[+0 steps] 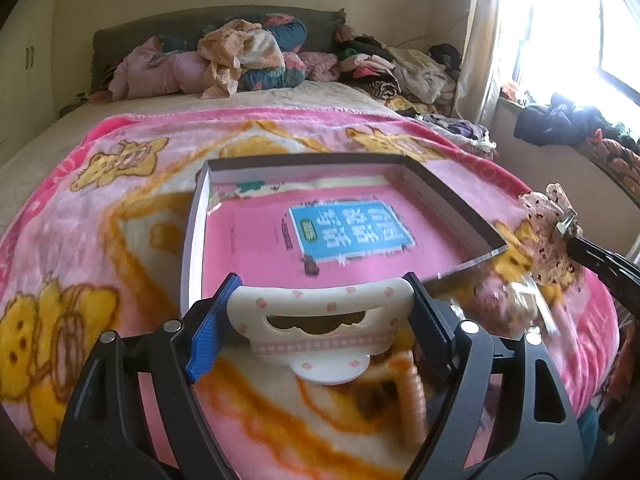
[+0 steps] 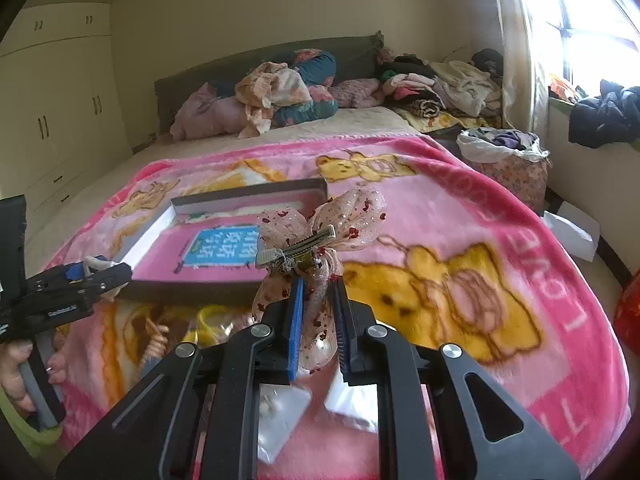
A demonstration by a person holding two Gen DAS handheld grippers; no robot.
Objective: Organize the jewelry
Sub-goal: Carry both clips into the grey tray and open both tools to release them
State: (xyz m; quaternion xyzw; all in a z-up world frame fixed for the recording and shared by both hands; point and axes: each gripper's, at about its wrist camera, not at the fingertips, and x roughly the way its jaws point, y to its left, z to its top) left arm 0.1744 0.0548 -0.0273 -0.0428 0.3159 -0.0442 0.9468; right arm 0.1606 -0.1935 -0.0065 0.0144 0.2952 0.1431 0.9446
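Bow clip [image 2: 320,236] hangs above blanket [image 2: 460,208], box [image 2: 248,196] just behind.

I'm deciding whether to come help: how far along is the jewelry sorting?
Early. Nothing lies in the box yet. In hand: the left gripper grips a white comb-like piece, the right gripper a sheer bow clip. Left: both, plus items on the blanket.

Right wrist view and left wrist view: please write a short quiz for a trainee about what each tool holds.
1. True or false: the right tool grips a sheer pink ribbon hair bow with a metal clip.
2. What does the left tool hold?
3. Where is the shallow open box with a pink lining? A on the blanket, B on the floor.

Key: 1 true; 2 a white plastic handle-shaped piece with pink dots; 3 A, the pink bear-print blanket.
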